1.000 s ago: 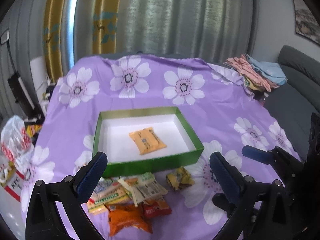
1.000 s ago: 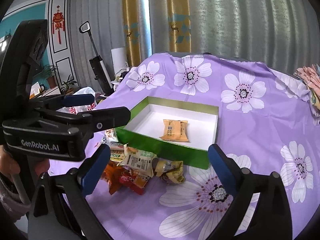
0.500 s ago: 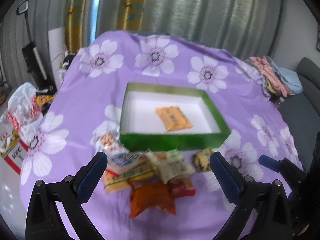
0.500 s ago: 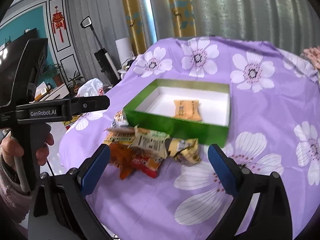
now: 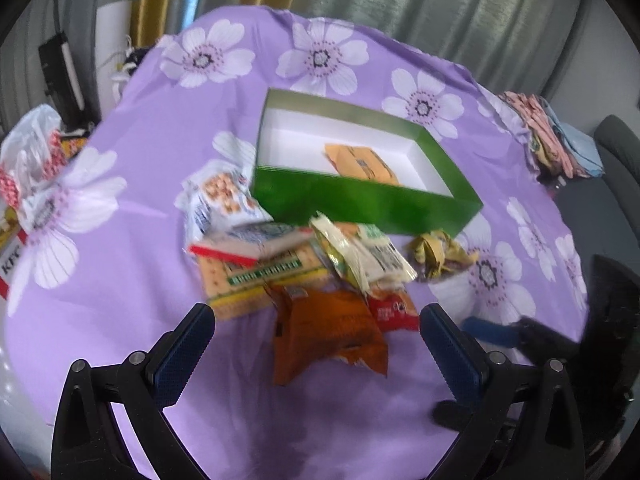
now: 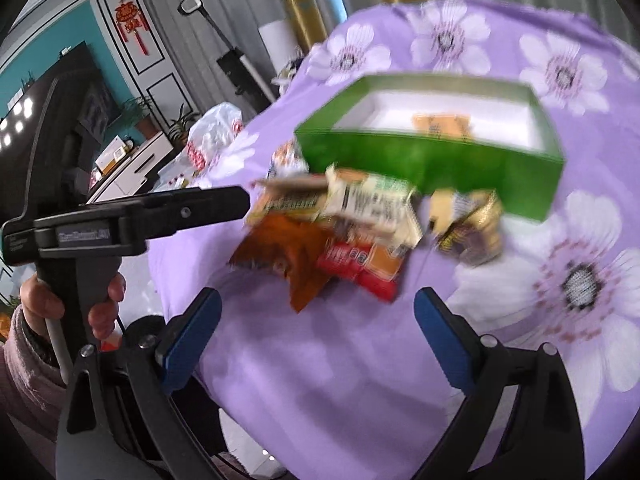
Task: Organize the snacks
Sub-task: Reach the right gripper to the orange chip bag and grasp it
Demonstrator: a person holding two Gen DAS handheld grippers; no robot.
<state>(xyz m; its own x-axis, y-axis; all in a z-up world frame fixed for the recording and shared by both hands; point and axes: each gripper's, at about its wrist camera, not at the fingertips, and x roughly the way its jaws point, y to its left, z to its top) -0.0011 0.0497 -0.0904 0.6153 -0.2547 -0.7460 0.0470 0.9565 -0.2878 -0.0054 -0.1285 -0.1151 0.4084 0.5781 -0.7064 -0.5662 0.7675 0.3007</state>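
Left tongs (image 5: pixel 316 344) hang with both blue pads wide apart and nothing between them, just above the near edge of the desk (image 5: pixel 120 216) with its purple flowered cloth. Right tongs (image 6: pixel 316 340) are spread just as wide, gripping nothing, over the same near edge. The person's left hand (image 6: pixel 72 304) shows in the right view, wrapped round the handle of the left tool.

Here's the snack pile, close to the near edge: an orange-brown crinkled packet (image 5: pixel 328 332) is nearest, lying between the left pads in that view. A red packet (image 5: pixel 394 308) touches its right side. Behind them a cream-and-green wrapper (image 5: pixel 360 256) lies on top of a flat yellow cracker box (image 5: pixel 260 280), with a white bag (image 5: pixel 220 196) printed with orange pieces at the pile's left. A crumpled gold wrapper (image 5: pixel 440 252) lies a little apart to the right.

Beyond the pile, toward the middle of the desk, stands the open green box (image 5: pixel 360 200), white inside, with one orange packet (image 5: pixel 360 162) lying flat on its floor. Folded clothes (image 5: pixel 548 140) are stacked at the far right edge. Both views are motion-blurred.
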